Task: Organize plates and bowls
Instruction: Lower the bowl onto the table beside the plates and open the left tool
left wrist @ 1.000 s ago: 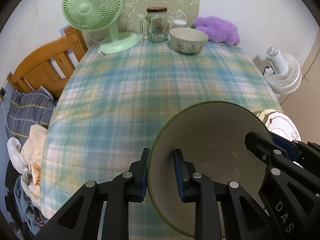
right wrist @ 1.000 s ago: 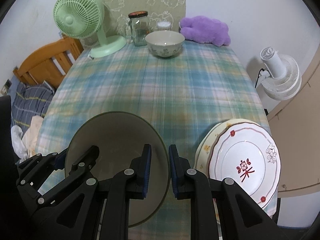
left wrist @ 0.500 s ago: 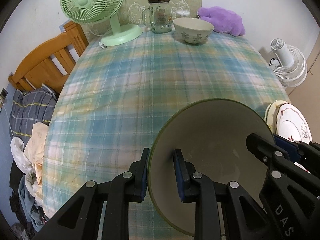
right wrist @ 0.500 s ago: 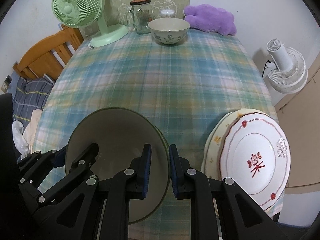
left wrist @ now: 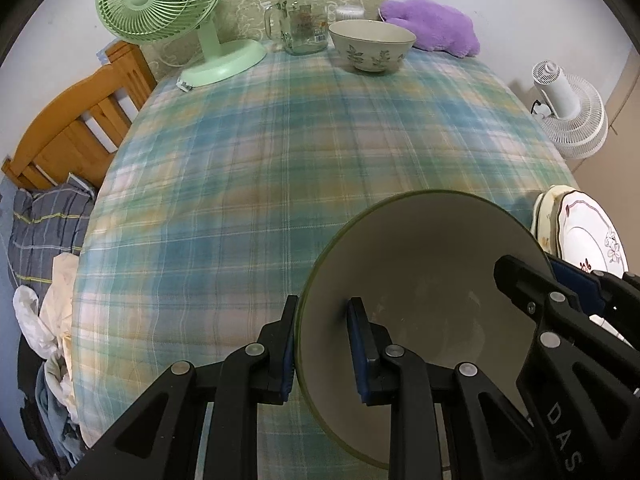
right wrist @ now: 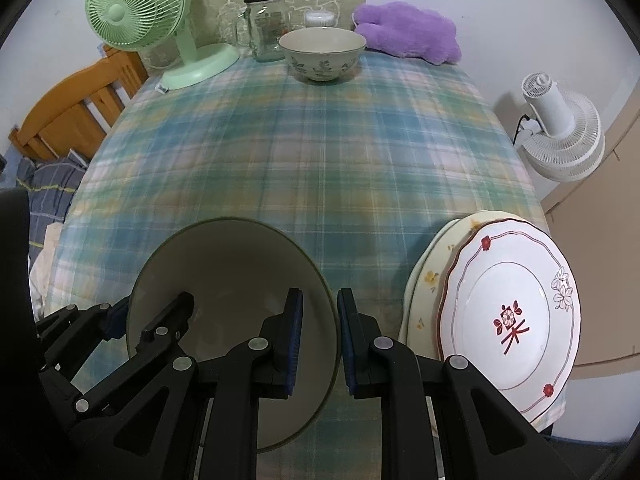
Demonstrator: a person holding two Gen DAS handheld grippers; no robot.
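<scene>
Two grippers share one large bowl (left wrist: 432, 280) above a plaid-covered worktop (left wrist: 300, 152).

The left gripper (left wrist: 322, 344) and right gripper (right wrist: 318, 340) each have jaws pinching opposite rims of the bowl; stacked plates (right wrist: 508, 312) lie just to its right, a floral bowl (right wrist: 322, 54) far across.

Both wrist cams look steeply down along their fingers, close over the near table edge; both see big bowl (left wrist: 420, 280) (right wrist: 224, 272), far bowl (left wrist: 372, 46) (right wrist: 322, 54).
</scene>
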